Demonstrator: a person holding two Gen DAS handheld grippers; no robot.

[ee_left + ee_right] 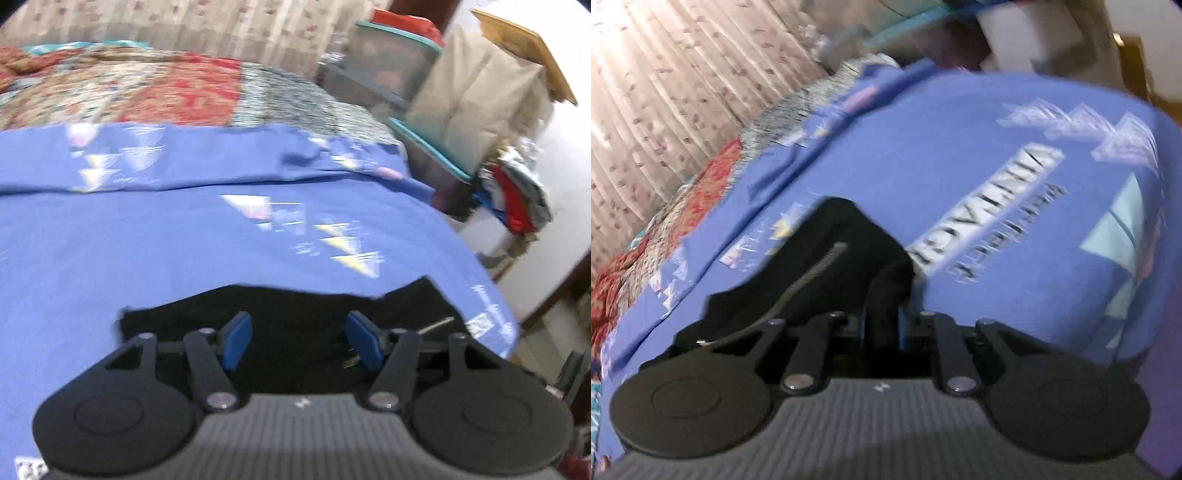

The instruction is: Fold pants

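While the black pants [288, 332] lie bunched at the near edge of the blue bedsheet [184, 229], the two tongs are doing different jobs. Seen from its own camera, the left gripper [299, 339] hangs over the dark cloth with its blue pads [236, 341] spread wide and nothing between them; whether the tips touch the fabric is hard to tell through the blur. The right gripper [881, 325] has its fingers drawn close together on a raised fold of the pants [820, 266], and a ridge of black cloth rises from between them, so it looks clamped on that fold. A pale zip [809, 280] runs slantwise across the cloth to the left of the pinched fold, which suggests this is the waist or a pocket region, though I cannot say which. The grip on one point probably serves to lift or drag the garment flat on the sheet, with the open left tool kept ready to catch a second edge. Beyond the sheet, at the far side, a red patterned quilt [155, 92] meets a flowered curtain [221, 29], and to the far right plastic boxes [391, 66] are stacked beside a heap of clothes [517, 199]. The fold seems barely begun, since the pants are crumpled, not squared.
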